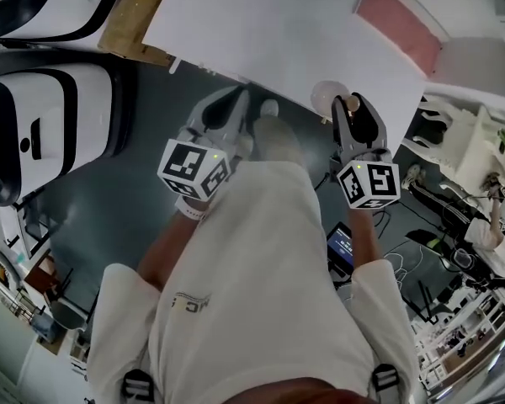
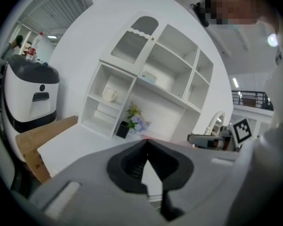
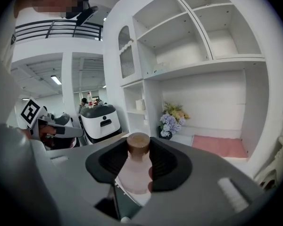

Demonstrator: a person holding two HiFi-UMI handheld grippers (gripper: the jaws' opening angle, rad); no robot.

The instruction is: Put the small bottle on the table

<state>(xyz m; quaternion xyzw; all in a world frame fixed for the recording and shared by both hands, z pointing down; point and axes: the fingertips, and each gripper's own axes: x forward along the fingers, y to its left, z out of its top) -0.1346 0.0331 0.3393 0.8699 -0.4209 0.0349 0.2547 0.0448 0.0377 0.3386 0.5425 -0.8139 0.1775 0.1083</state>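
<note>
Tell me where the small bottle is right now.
The small bottle is clamped in the jaws of the right gripper, right of centre in the head view, at the near edge of the white table.

Pale cream short-sleeved T-shirt [image 1: 261, 293] worn, small dark print seen on its front, dark buckled straps [image 1: 139, 385] seen at either side, grey left hand-held gripper [image 1: 238, 97] and right hand-held gripper [image 1: 353, 102] lined in black, each topped by a white cube [image 1: 194, 168] printed with black square markers.
</note>
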